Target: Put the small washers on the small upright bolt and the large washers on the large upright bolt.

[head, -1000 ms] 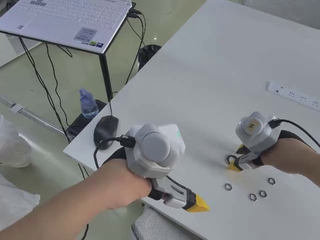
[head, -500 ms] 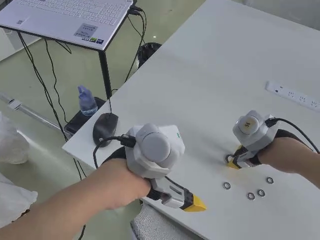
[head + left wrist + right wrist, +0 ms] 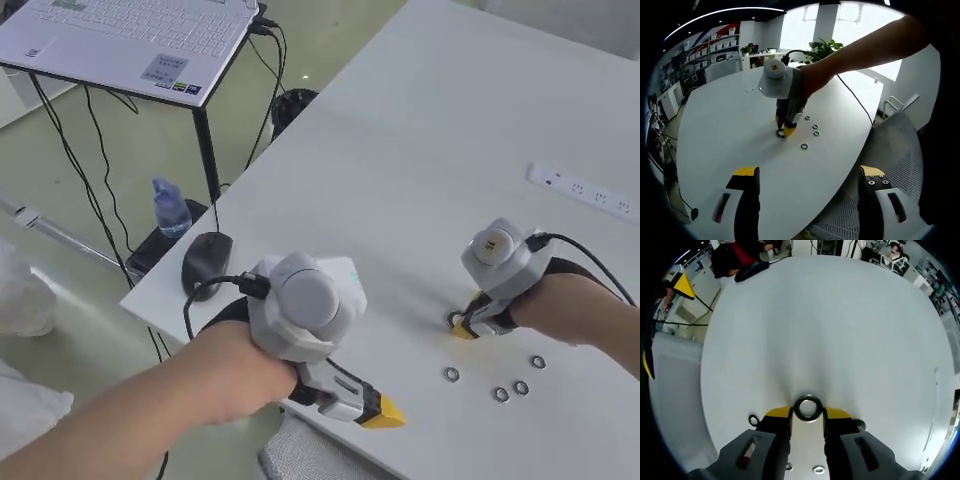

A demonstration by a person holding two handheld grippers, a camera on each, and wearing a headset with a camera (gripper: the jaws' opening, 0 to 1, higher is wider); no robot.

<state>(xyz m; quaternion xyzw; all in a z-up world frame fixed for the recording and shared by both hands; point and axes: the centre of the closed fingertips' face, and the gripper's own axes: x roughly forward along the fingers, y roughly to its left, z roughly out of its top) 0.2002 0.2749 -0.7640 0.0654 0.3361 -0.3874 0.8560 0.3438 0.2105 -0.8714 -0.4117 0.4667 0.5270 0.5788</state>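
Observation:
My right gripper [image 3: 462, 327] points tips-down at the white table [image 3: 420, 180], and its own view shows the jaws closed around a large dark washer [image 3: 808, 407] lying flat. Beside those jaws lie smaller washers [image 3: 754, 420]. To the right of the gripper, several loose washers [image 3: 501, 394] are scattered on the table; the same group [image 3: 815, 130] shows in the left gripper view behind the right gripper [image 3: 785, 132]. My left gripper [image 3: 385, 412] hovers at the table's near edge, open with nothing between its fingers [image 3: 746, 175].
A white power strip [image 3: 585, 190] lies at the far right of the table. Off the table's left edge are a laptop [image 3: 130, 40] on a stand, a mouse [image 3: 205, 262], a water bottle [image 3: 170, 208] and hanging cables. A mesh chair seat [image 3: 300, 455] sits under the near edge.
The view has shifted slightly. My right gripper stays down at the large washer. The left gripper has sunk a little toward the near edge.

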